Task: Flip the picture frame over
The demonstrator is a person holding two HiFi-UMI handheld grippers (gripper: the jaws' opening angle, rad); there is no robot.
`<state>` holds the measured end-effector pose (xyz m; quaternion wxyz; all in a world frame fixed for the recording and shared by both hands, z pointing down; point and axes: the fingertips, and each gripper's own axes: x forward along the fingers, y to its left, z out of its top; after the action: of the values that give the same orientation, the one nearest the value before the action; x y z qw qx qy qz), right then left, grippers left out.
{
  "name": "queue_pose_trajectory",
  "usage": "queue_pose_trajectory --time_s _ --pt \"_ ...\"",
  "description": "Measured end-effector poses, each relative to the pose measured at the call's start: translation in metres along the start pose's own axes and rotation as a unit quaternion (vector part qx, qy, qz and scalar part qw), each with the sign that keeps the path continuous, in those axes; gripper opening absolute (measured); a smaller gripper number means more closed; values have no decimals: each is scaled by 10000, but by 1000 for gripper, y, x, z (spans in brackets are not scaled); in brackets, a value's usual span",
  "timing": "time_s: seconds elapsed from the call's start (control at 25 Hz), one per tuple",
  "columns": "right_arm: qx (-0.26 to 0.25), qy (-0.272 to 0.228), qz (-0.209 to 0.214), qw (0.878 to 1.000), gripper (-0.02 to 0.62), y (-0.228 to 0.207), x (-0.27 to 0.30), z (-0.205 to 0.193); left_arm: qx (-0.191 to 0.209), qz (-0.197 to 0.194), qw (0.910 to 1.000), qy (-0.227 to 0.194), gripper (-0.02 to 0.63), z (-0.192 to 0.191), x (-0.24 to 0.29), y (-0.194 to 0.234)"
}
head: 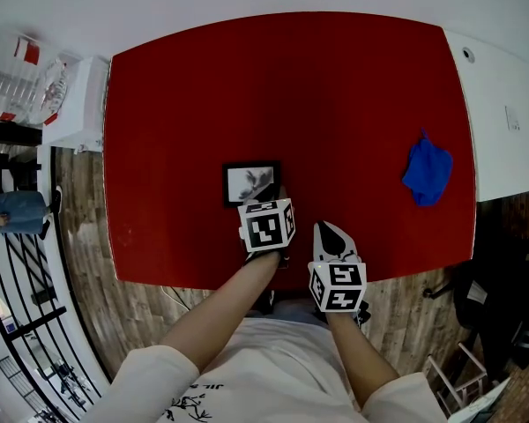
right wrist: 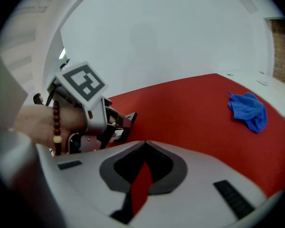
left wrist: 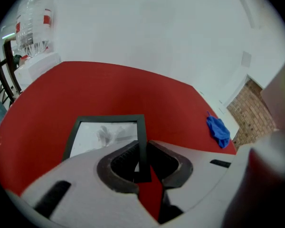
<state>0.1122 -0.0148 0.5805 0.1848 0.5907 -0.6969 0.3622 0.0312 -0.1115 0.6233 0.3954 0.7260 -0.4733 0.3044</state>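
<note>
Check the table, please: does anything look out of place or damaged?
Nothing looks damaged or spilled. The frame is clamped by its right edge in the left gripper. Only the cloth lies crumpled, far right on the table.

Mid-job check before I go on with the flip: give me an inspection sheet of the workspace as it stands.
Surface: red table, bare apart from two things.
Job's things: picture frame, picture side up, not yet flipped.
Clutter: blue cloth, crumpled near the table's right edge, well apart from the frame.
Grippers: left claw shut on the frame's right-hand edge; right claw shut and empty, over the table's near edge.
Cables: nothing seen.
Surroundings: white wall behind the table, wood-look floor, black railing at the left.
</note>
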Motion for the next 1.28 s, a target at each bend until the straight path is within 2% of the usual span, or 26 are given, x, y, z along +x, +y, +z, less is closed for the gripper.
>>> queue_pose_trajectory --time_s 0.16,0.36,0.52,0.68,0.76,0.96,1.0,1.16,1.24,1.28 --pt "-37 -115 103 9999 5 -5 5 8 -457 -586 9972 -37 71 11 -15 -15" --pt "-246 -483 441 9976 5 0 10 27 -1043 -1274 9863 -141 71 27 -26 -25" --pt "-533 -621 763 9937 5 7 15 38 -1415 -1865 9720 -198 71 36 -34 -32" --pt "-556 -638 980 9916 6 9 20 42 -1817 -2506 9505 -257 71 41 -43 -38" --pt "-582 -624 1055 9908 5 11 22 41 -2095 -2837 9352 -307 71 45 -49 -38" --pt "-697 -610 1254 9878 5 23 24 41 -2668 -3656 8908 -404 71 53 -65 -32" --pt "-724 -616 1314 9868 5 27 24 42 -2767 -3820 8808 -404 71 54 -69 -29" --pt "-942 -625 1625 9802 6 44 28 43 -3313 -4501 8284 -379 71 55 -83 -15" --pt "-1163 -612 1793 9750 5 53 31 42 -3432 -4767 8085 -369 71 54 -87 -4" --pt "-1311 -601 1897 9712 5 59 33 41 -3450 -4870 8015 -374 71 54 -89 2"
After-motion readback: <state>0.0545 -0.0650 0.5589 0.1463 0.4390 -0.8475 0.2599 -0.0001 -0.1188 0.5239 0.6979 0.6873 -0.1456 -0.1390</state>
